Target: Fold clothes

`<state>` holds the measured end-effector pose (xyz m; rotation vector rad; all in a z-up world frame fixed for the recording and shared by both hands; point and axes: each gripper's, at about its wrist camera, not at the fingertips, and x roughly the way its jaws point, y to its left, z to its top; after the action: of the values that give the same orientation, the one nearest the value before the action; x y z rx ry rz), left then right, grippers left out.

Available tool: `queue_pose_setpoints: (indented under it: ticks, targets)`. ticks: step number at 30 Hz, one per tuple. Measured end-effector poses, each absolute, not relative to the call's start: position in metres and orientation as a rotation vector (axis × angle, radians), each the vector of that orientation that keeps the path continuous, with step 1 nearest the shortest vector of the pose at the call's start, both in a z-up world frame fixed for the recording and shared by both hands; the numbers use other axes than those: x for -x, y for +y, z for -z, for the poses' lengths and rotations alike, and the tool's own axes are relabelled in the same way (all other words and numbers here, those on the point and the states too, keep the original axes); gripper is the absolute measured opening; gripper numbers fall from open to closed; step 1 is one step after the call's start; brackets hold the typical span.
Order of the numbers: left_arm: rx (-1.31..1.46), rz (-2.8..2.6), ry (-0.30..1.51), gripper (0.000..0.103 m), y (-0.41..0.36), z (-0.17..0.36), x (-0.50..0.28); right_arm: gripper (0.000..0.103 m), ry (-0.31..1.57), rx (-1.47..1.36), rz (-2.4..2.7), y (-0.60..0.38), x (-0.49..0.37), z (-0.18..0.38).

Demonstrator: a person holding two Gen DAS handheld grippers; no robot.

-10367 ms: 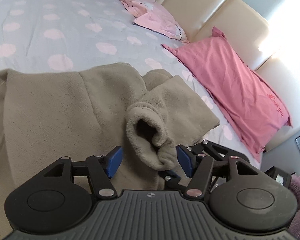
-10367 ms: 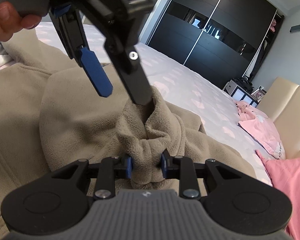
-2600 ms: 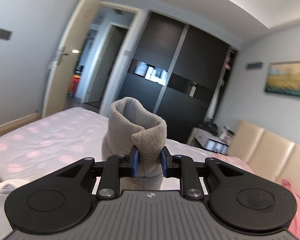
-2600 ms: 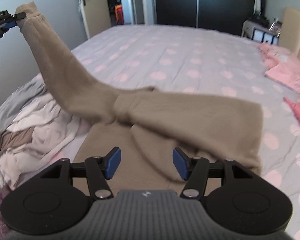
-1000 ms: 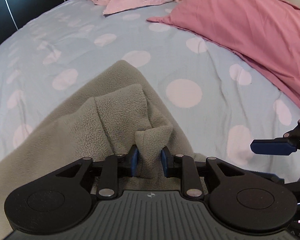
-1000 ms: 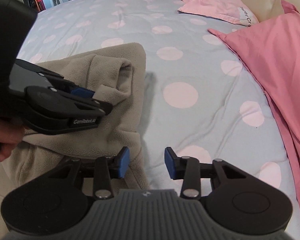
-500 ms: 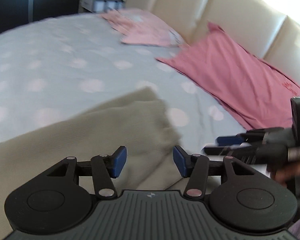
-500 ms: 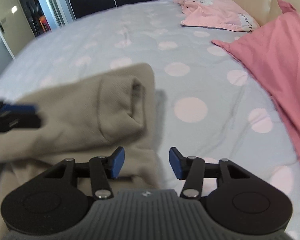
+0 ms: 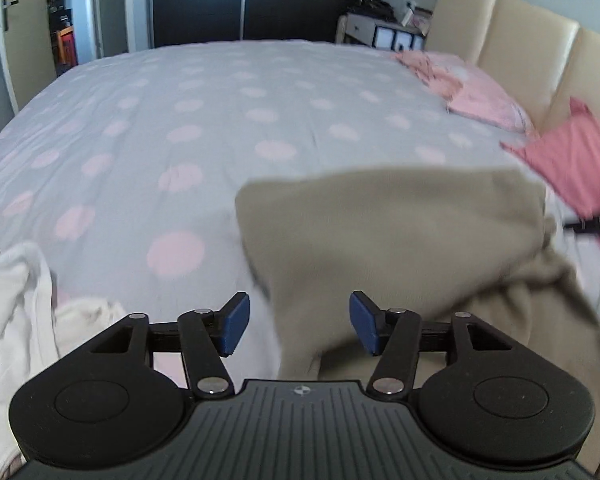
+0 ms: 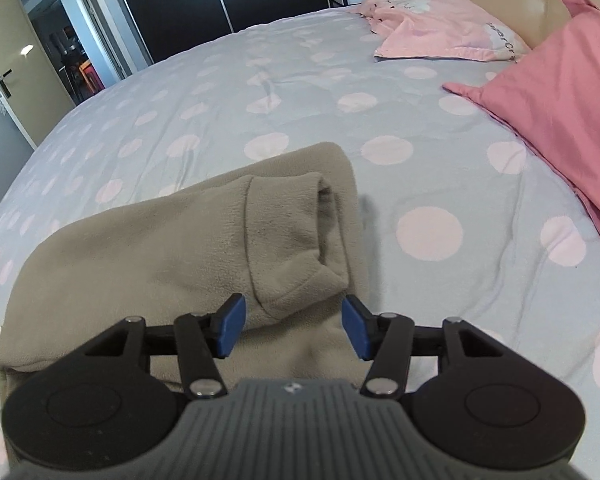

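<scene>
Both grippers are letting go of the beige fleece top (image 10: 188, 248), whose sleeve cuff (image 10: 296, 240), pinched a second ago in the left gripper (image 9: 298, 326), is now lying folded across the garment on the polka-dot bedspread (image 9: 180, 120). Left gripper and right gripper (image 10: 290, 330) are both opening their jaws, pads touching nothing. Sleeve-folding appears finished; next the person is likely needing to take the body's edge and fold it over. Partial lettering is showing on the pale pink pillow (image 10: 452, 28), too cut off to read.
</scene>
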<state>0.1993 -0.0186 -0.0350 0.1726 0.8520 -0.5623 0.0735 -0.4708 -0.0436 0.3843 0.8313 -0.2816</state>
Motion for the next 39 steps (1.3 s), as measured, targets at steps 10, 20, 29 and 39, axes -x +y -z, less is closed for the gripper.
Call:
queue_pose_setpoints:
  ticks: [10, 20, 29, 39]
  targets:
    - [-0.447, 0.656, 0.840, 0.055, -0.063, 0.088, -0.181, 0.064, 0.767, -0.487, 0.346, -0.489, -0.092, 0.057]
    - [-0.463, 0.578, 0.824, 0.023, -0.068, 0.103, -0.199, 0.032, 0.800, -0.445, 0.344, -0.486, -0.106, 0.076]
    - [-0.380, 0.445, 0.820, 0.009, -0.041, 0.091, -0.212, 0.021, 0.704, -0.501, 0.201, -0.462, -0.100, 0.037]
    - [-0.344, 0.439, 0.888, 0.009, -0.032, 0.105, -0.221, 0.019, 0.877, -0.466, 0.284, -0.464, -0.091, 0.072]
